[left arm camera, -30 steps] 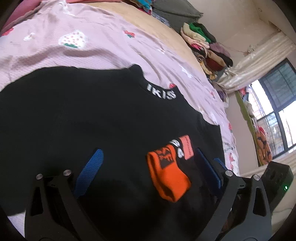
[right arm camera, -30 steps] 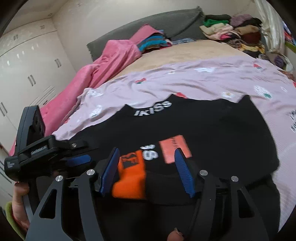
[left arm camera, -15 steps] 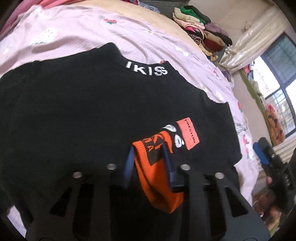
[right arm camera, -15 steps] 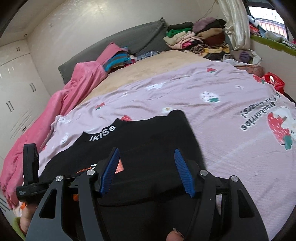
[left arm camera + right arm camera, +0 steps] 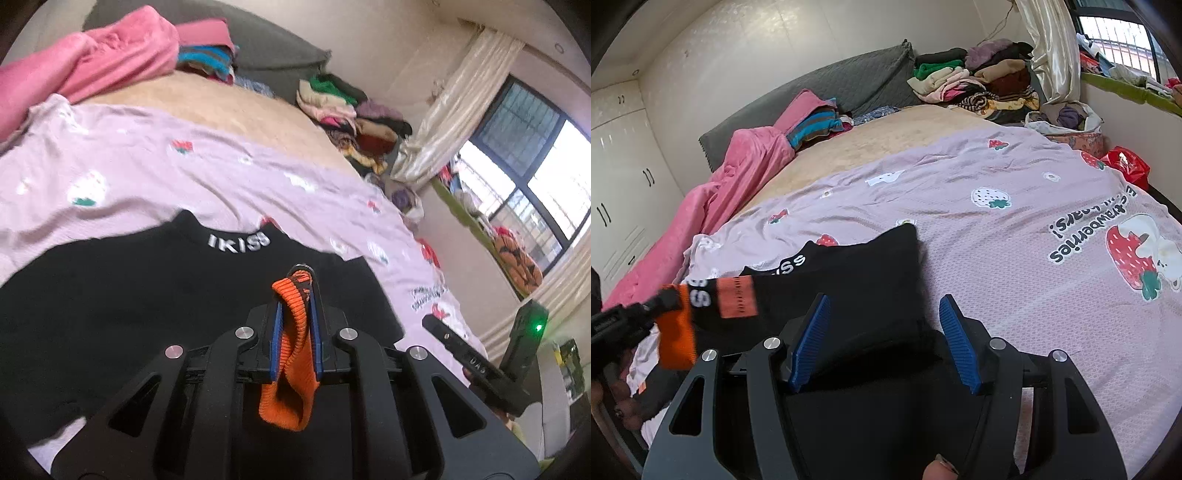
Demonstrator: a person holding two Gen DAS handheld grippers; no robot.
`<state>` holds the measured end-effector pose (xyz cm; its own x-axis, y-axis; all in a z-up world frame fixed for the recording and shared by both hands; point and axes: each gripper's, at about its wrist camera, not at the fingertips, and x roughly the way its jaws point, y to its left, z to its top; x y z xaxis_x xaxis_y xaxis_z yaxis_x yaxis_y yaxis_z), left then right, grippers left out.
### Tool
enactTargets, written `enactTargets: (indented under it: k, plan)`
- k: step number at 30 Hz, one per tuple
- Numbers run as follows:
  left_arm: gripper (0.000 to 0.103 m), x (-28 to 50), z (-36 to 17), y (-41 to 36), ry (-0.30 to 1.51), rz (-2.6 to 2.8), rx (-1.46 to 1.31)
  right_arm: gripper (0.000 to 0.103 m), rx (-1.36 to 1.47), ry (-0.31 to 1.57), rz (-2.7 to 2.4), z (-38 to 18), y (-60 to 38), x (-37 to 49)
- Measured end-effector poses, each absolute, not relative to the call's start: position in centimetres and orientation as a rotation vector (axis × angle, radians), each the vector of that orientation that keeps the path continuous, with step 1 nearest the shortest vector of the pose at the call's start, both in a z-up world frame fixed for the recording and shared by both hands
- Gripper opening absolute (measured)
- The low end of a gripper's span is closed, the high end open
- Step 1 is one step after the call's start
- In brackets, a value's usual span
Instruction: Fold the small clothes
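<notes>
An orange and black sock [image 5: 291, 354] hangs pinched between the blue pads of my left gripper [image 5: 295, 295], whose jaws are closing tight on it. The sock is lifted above a black garment [image 5: 147, 295] with white "IKISS" lettering, spread flat on the lilac strawberry bedspread [image 5: 147, 173]. In the right wrist view the same sock [image 5: 701, 306] dangles at the left from the left gripper [image 5: 670, 297]. My right gripper [image 5: 882, 306] stands open just above the black garment's [image 5: 868, 266] right part, nothing between its pads.
A pink blanket [image 5: 738, 166] lies along the left of the bed, with folded clothes [image 5: 979, 81] piled by the grey headboard [image 5: 831, 92]. White wardrobe doors [image 5: 620, 177] are at the left, a red bag [image 5: 1126, 166] and a window at the right.
My left gripper went from wide open to shut on the sock and raised it off the black garment. My right gripper swung right, away from the sock, then held still.
</notes>
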<state>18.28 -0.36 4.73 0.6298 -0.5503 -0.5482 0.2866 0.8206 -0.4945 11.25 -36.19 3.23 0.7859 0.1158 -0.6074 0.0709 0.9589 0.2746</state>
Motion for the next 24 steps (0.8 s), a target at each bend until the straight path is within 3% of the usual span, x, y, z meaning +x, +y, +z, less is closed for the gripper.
enactTargets:
  k: [13, 24]
  plan:
    - [0.006, 19.7, 1.7, 4.2, 0.875, -0.327, -0.425, 0.060, 0.194, 0.719, 0.030, 1.8, -33.6, 12.9]
    - [0.010, 19.2, 2.0, 4.3, 0.838, -0.246, -0.339, 0.060, 0.114, 0.825, 0.117, -0.3, -30.5, 16.6]
